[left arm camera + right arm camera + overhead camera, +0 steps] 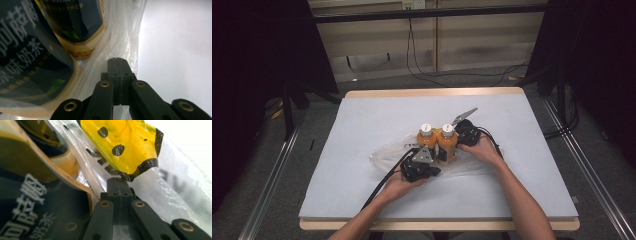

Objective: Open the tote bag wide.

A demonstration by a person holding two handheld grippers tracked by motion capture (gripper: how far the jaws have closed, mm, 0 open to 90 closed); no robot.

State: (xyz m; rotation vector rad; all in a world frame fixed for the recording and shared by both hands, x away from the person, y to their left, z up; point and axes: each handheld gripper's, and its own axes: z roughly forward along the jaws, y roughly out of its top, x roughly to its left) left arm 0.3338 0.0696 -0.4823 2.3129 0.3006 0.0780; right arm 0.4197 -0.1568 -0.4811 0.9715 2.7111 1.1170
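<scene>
Two orange-capped milk tea bottles, one on the left (426, 141) and one on the right (447, 141), stand side by side on a crumpled clear plastic bag (384, 155) mid-table. My left gripper (431, 156) lies low at their near left side. In the left gripper view its jaws (116, 60) are pressed together with bag film (125, 37) caught between them, beside a dark-labelled bottle (32, 62). My right gripper (458, 142) is at the bottles' right side. The right gripper view has its jaws (117, 180) shut on the bag, under a yellow and black print (125, 147), next to a bottle (30, 202).
The light blue table top (362, 115) has bare room on all sides of the bag. A person's forearms reach in from the near edge. Black cables trail from both grippers. Dark stands and rails flank the table.
</scene>
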